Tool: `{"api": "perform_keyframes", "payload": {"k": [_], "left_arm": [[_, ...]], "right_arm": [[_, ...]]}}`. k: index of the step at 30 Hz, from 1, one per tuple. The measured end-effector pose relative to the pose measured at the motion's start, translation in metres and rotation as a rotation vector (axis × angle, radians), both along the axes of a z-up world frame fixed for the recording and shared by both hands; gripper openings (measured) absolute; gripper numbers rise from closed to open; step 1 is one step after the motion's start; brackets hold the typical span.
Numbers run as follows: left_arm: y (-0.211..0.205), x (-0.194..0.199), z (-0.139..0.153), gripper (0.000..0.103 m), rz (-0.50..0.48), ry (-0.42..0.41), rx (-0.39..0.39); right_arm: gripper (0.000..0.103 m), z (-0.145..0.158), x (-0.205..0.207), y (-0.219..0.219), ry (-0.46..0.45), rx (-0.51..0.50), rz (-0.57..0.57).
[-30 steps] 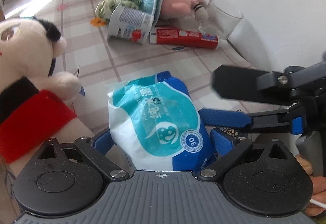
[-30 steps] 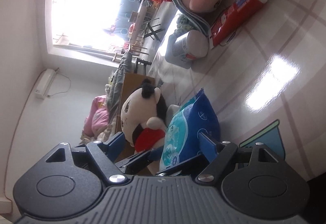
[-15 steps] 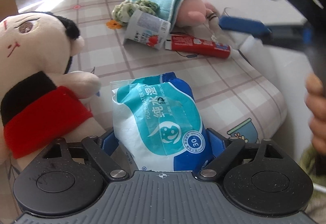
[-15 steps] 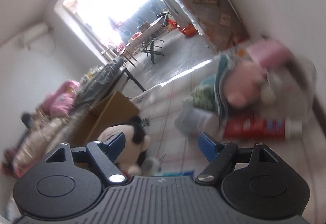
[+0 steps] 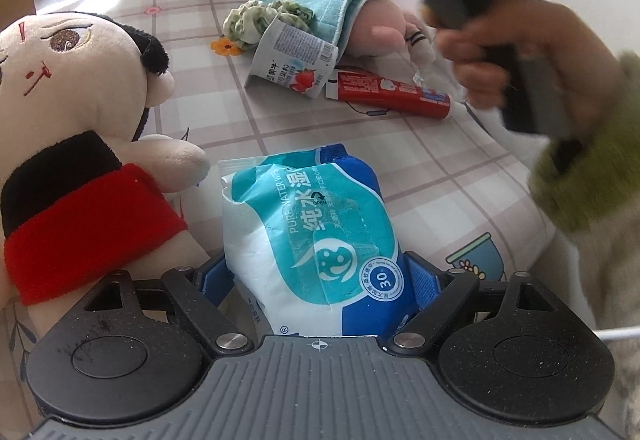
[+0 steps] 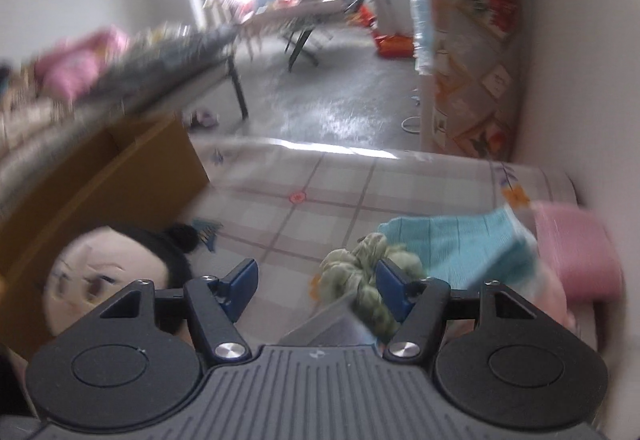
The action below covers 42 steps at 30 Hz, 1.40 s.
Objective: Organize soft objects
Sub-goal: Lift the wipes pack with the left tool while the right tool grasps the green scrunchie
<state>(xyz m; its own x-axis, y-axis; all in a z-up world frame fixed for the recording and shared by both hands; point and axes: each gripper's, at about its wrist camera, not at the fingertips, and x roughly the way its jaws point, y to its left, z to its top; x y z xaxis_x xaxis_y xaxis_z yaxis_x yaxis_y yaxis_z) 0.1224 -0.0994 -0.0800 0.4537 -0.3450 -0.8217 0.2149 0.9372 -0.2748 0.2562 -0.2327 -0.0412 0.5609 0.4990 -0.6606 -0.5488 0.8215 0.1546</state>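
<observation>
Blue-and-white wet-wipes pack point(image 5: 320, 240) sits lengthwise in my left gripper point(image 5: 320, 280), clamped, sealed end pointing away; right gripper point(image 6: 316, 280) is closing, empty.

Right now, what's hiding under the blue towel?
A pink plush toy pokes out from under the folded blue towel. Only its rounded end shows; the rest is covered, so I cannot tell its shape.

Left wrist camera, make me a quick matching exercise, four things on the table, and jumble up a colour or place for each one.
Things:
1. wet wipes pack
2. tube
3. plush doll
4. teal cloth

Descriptions:
A. red, lying flat beside the yogurt cup
B. draped over the pink plush
C. between the left gripper's fingers
D. at the left, wearing black and red

Pairs: 1-C, 2-A, 3-D, 4-B
</observation>
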Motion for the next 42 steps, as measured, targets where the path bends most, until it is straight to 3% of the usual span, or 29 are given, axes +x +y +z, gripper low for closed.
{"api": "perform_keyframes", "payload": {"k": [7,9,12,15,21,27,36,42], "left_arm": [[0.001,0.001,-0.001,0.086,-0.012,-0.003,-0.004],[0.001,0.001,-0.001,0.086,-0.011,0.000,-0.007],[0.001,0.002,-0.001,0.086,-0.012,0.000,-0.009],[0.001,0.001,-0.002,0.086,-0.015,-0.004,-0.004],[-0.001,-0.002,-0.002,0.086,-0.034,-0.014,0.009],[-0.003,-0.004,-0.001,0.087,-0.058,-0.018,0.031],[-0.009,0.004,-0.001,0.088,-0.044,0.005,0.052],[-0.009,0.000,-0.001,0.084,-0.009,-0.028,0.056]], "right_arm": [[0.055,-0.029,0.024,0.035,-0.001,-0.225,0.071],[0.039,-0.038,0.028,0.037,0.010,-0.265,0.062],[0.027,-0.043,0.029,0.033,0.019,-0.258,0.052],[0.022,-0.029,0.017,0.024,-0.032,-0.208,0.026],[0.021,0.015,-0.020,-0.020,-0.160,-0.037,-0.092],[0.021,0.036,-0.062,-0.072,-0.206,0.119,-0.211],[0.021,0.017,-0.129,-0.134,-0.152,0.375,-0.344],[0.021,-0.020,-0.174,-0.138,-0.018,0.492,-0.354]]}}
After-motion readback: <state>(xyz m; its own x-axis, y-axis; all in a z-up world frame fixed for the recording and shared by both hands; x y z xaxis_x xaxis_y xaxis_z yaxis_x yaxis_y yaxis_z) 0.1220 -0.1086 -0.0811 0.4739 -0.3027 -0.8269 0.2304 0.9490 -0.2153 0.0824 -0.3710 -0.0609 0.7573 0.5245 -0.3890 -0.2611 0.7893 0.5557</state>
